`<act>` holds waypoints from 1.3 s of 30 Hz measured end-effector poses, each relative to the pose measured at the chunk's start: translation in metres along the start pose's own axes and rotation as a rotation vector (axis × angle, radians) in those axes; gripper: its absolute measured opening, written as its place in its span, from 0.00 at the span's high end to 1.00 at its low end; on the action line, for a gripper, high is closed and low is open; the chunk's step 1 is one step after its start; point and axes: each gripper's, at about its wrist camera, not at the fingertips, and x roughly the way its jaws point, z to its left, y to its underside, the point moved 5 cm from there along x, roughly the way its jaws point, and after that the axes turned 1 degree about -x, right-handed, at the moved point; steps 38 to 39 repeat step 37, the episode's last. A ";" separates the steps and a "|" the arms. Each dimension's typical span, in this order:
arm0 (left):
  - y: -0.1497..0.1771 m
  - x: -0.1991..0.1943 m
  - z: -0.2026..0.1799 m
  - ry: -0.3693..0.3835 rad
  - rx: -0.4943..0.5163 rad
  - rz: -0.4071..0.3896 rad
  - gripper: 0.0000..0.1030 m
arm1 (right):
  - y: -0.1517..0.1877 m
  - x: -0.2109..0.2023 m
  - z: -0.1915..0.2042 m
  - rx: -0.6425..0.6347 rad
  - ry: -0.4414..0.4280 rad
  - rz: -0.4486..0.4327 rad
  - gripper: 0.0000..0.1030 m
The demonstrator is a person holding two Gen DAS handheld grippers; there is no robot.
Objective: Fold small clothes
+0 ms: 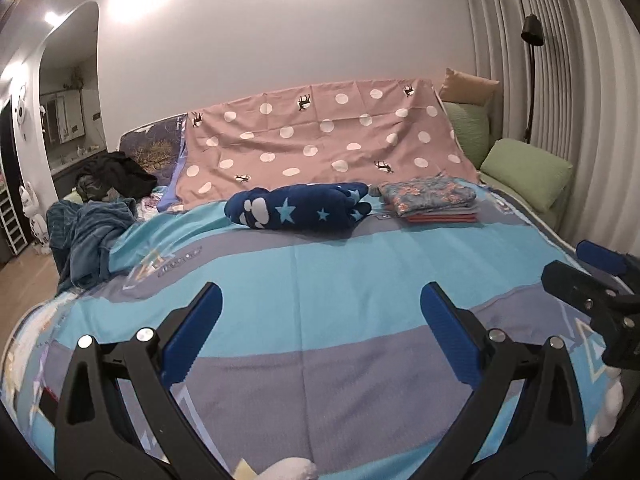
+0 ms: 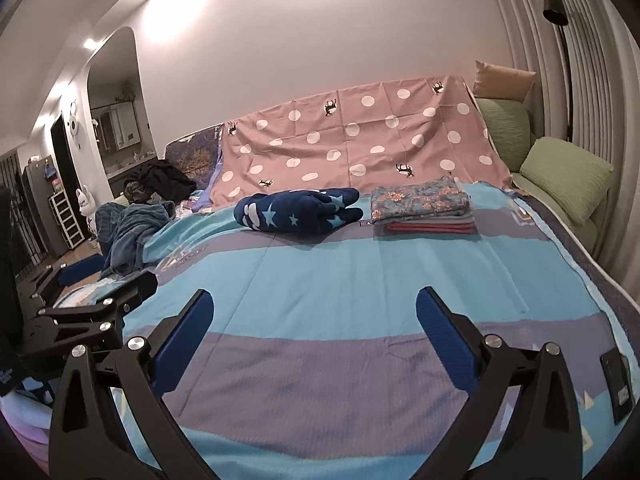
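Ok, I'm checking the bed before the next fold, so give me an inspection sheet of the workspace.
Surface: bedspread in blue and grey stripes, bare in the near half.
Job's things: folded stack topped by a floral piece at the far right; navy star-print garment bundled just left of it, not folded flat.
Clutter: teal blanket and dark clothes pile heaped at the far left; small black device at the bed's right edge.
Grippers: left hand-held gripper open, nothing between its fingers; right hand-held gripper open, also holding nothing.
Cables: nothing seen.
Surroundings: pink dotted sheet draped behind, green cushions, floor lamp, curtain.
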 end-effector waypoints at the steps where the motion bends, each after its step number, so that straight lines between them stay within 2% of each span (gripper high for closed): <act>1: 0.002 -0.004 0.001 0.012 -0.012 0.001 0.02 | 0.001 -0.001 -0.001 0.003 0.005 0.001 0.02; 7: 0.010 -0.013 0.002 -0.005 -0.032 0.005 0.02 | 0.010 -0.010 -0.004 0.008 0.019 0.015 0.02; 11: 0.017 -0.013 -0.003 0.032 -0.048 0.020 0.02 | 0.015 -0.014 -0.005 -0.001 0.033 0.018 0.02; 14: 0.020 -0.012 -0.007 0.004 -0.034 0.031 0.02 | 0.017 -0.016 -0.008 -0.004 0.047 0.020 0.02; 25: 0.022 -0.006 -0.018 -0.010 0.008 0.033 0.02 | 0.018 -0.017 -0.017 0.012 0.059 0.018 0.02; 39: 0.027 -0.001 -0.018 0.002 0.000 0.055 0.02 | 0.023 -0.014 -0.021 0.007 0.066 0.034 0.02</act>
